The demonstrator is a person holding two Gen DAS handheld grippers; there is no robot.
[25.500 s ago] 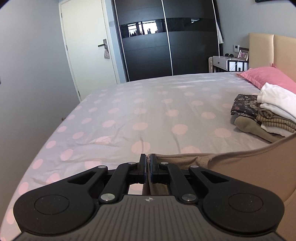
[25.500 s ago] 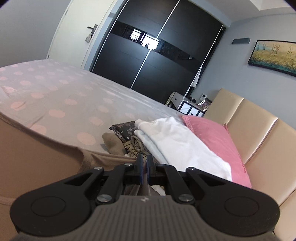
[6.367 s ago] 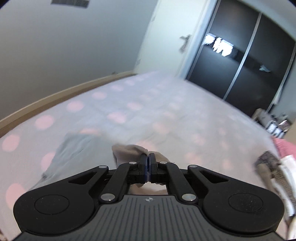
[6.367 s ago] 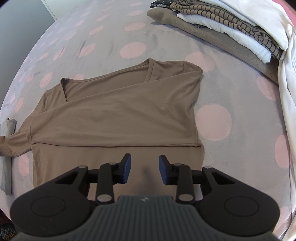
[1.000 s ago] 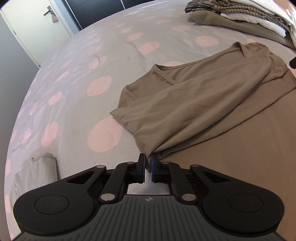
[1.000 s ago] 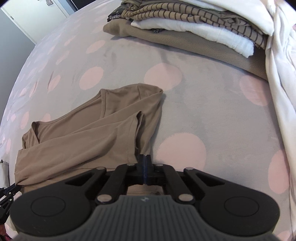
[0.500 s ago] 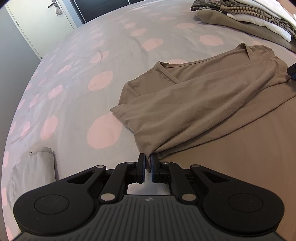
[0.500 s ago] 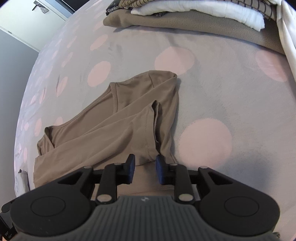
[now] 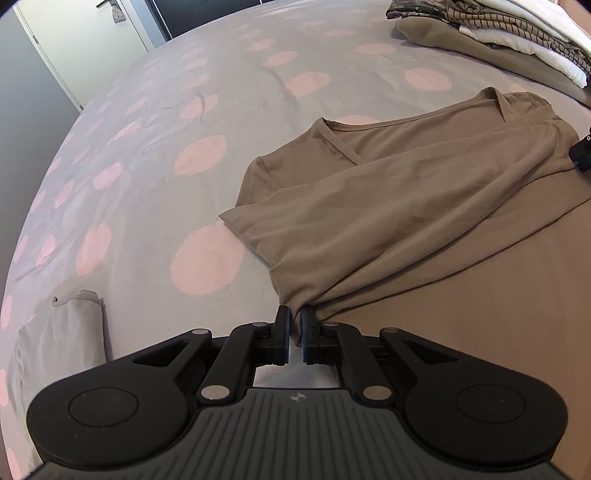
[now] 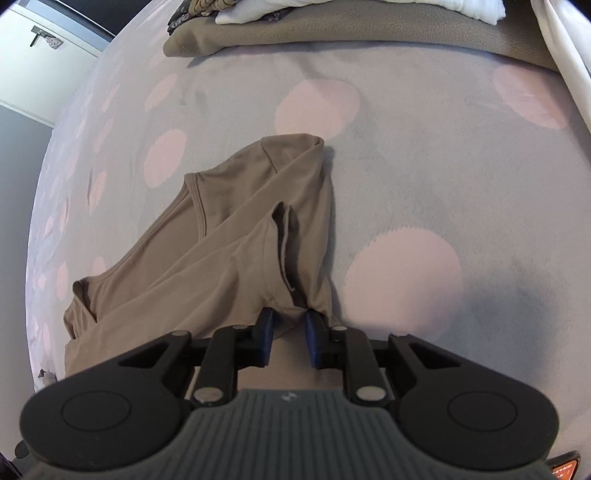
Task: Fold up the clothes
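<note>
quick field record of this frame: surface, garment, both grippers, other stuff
surface: bed, grey cover with pink dots
garment: brown shirt, flat, partly folded over itself
left gripper: shut on a shirt edge
right gripper: jaws just been closing, still apart, shirt fabric between them
other: stack of folded clothes beyond the shirt; grey cloth at left

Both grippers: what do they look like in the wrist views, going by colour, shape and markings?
The left gripper and right gripper look alike: black linkage arms with silver pivot pins, two round black side housings, and a grey ribbed body with a small round emblem. The fingers are slim black bars with blue pads. No cables, hands or sleeves show.
</note>
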